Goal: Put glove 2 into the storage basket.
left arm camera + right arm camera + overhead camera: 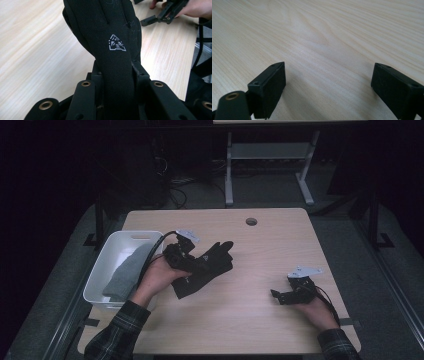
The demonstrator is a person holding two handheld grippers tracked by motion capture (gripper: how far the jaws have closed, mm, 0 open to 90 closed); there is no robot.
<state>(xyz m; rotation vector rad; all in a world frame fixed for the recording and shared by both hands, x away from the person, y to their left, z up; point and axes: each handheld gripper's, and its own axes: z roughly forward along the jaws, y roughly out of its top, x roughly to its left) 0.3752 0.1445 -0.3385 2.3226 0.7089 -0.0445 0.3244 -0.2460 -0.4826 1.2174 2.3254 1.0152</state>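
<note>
Left gripper view: left hand-held gripper [113, 82] clamps black fabric glove [110, 32] near the light wood table's [260, 265] left edge by white plastic bin [102, 270]; right hand-held gripper [328, 92] gapes wide, idle; best keep pinch firm while lifting binward.

Light wooden table [260, 270], black glove [207, 267], white bin [107, 265]
</note>
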